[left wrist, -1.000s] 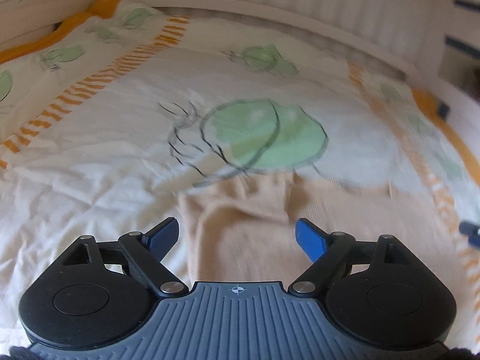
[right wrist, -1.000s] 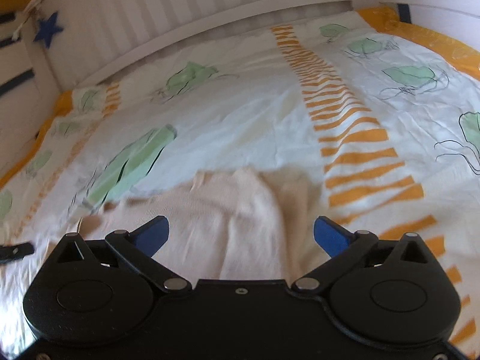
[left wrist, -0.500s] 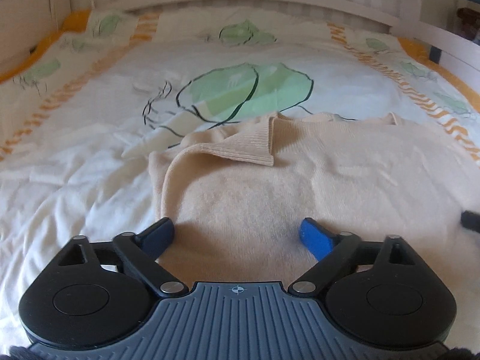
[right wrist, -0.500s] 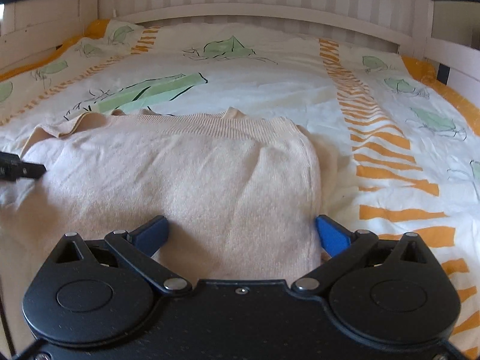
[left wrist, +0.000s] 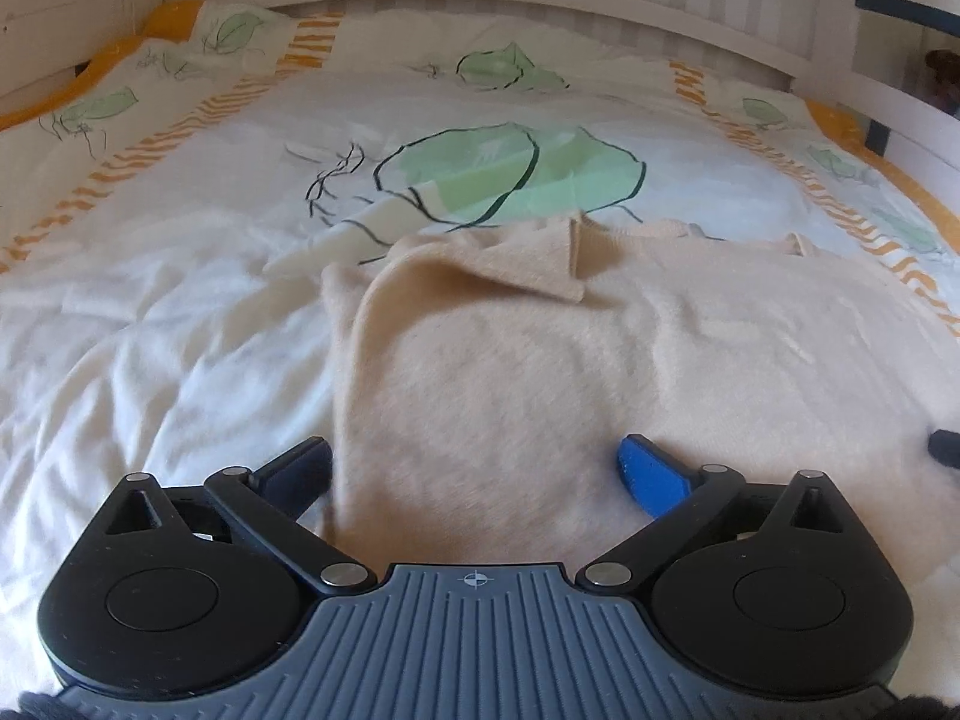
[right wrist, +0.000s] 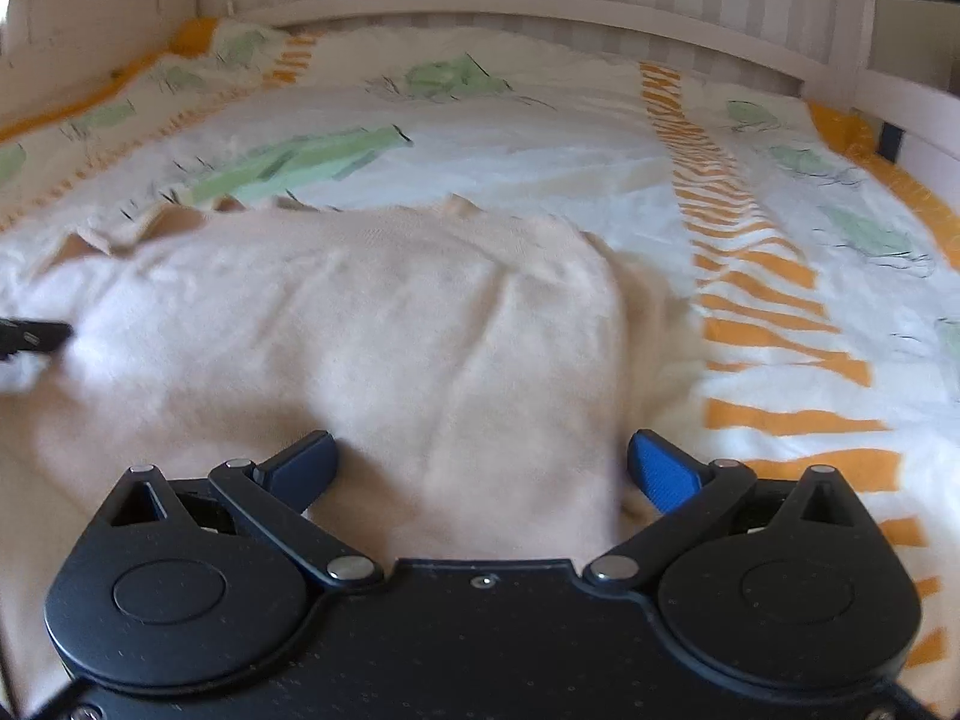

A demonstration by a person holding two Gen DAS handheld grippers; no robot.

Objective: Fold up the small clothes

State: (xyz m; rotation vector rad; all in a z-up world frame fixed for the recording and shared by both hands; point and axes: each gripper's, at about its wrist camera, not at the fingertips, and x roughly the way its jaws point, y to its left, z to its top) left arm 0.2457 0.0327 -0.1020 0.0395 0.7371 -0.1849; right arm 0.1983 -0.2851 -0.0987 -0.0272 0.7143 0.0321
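Nearest to me, my left gripper (left wrist: pixel 477 471) hangs low over the near hem of the beige knit top (left wrist: pixel 540 372), and its jaws are opening; the cloth lies between the blue pads but neither pad presses on it, so I judge nothing is held. A second ago that view showed only the top's near edge under a gripper held higher; the garment now fills the lower frame, so I have come down onto it. My right gripper (right wrist: pixel 483 471) stands with its jaws wide apart too, over the top's right side, where the side edge (right wrist: pixel 618 360) is turned under into a straight line; no pad grips the fabric there. Compared with a second ago, when the right view was rolled and the bed slanted, it now sits level. Further out, the left sleeve (left wrist: pixel 516 264) lies folded in across the chest, its cuff near the neckline (left wrist: pixel 690 231). The top rests flat on the leaf-patterned duvet (left wrist: pixel 180 300), with the slatted bed rail (left wrist: pixel 540 6) beyond. My assessment: both sides are folded in, the grippers have let go, and the bottom-to-top fold remains.
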